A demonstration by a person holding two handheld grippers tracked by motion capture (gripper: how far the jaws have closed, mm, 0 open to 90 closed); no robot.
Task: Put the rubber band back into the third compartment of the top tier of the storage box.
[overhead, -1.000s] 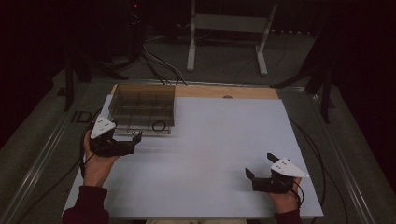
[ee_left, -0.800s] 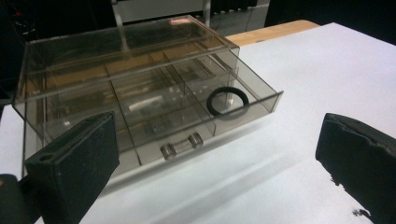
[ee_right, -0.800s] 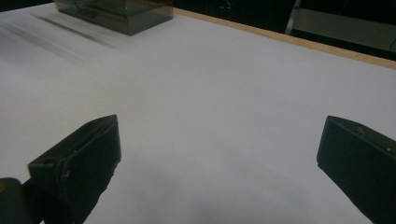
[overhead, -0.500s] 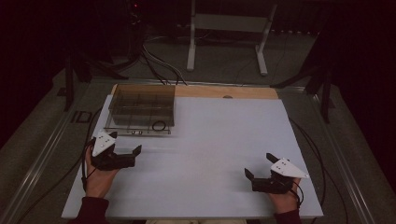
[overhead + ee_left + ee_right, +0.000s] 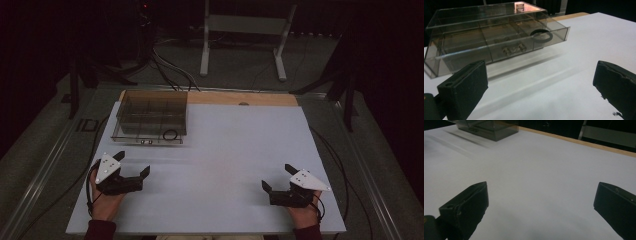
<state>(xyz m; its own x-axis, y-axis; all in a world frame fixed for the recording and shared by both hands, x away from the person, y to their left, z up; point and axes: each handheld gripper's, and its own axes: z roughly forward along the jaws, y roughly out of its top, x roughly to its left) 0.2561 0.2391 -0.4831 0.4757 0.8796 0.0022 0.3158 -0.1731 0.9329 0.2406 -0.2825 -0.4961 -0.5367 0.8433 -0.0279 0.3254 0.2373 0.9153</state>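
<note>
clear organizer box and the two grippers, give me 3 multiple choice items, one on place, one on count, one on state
1. Where does the clear organizer box sit on the white table?
A. far left part
B. near right corner
C. dead centre

2. How many black rings lie in the box?
A. none
B. one
C. three

3. How do the jaws of the left gripper and right gripper stand?
A. both shut
B. one open, one shut
C. both open

Answers: 1 A, the high view shows it at the far left by the wooden edge. 2 B, a single ring shows in one compartment. 3 C, each gripper view shows its jaws wide apart over bare table.
</note>
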